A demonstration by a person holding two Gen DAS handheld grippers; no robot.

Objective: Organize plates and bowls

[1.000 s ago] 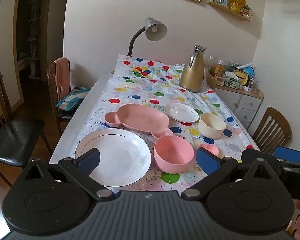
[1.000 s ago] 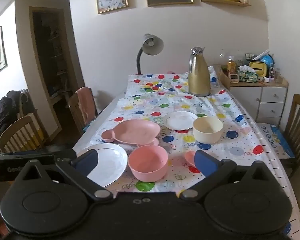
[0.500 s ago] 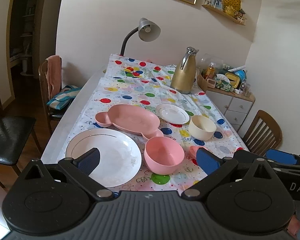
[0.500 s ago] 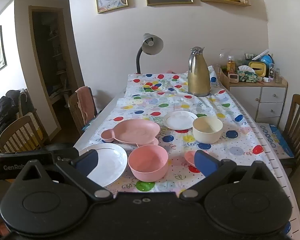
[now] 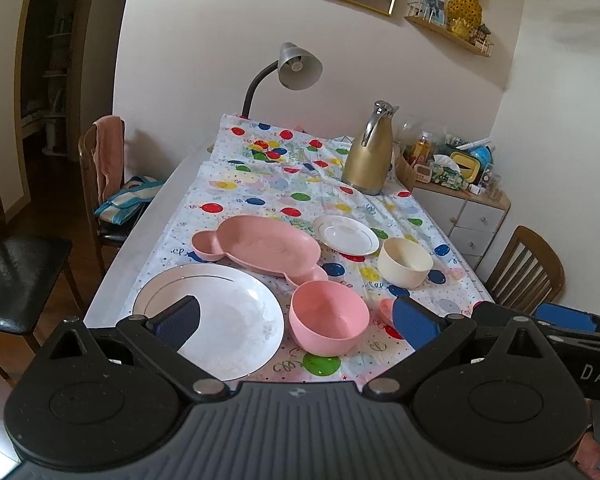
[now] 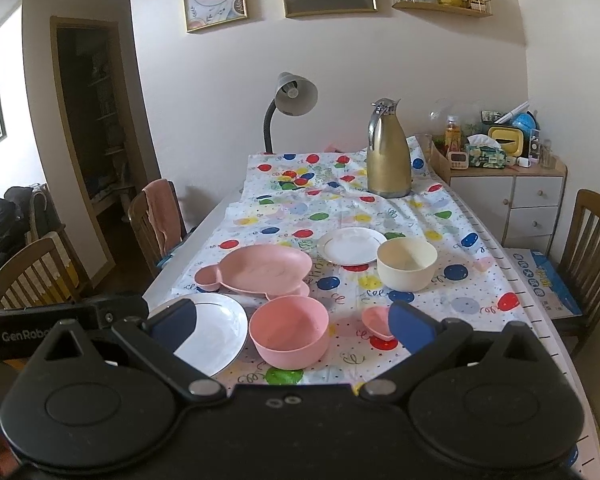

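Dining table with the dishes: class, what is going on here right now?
A person holds a claw in each hand over the near end of the table; nothing is picked up yet. The left claw and right claw are both open and empty. On the balloon cloth lie a large white plate, pink bowl, pink bear-shaped plate, small white plate, cream bowl and a small pink dish, all separate and unstacked.

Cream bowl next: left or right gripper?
Right, probably. The cream bowl sits toward the table's right side, ahead of the open right gripper. The left gripper, also open, faces the large white plate instead.
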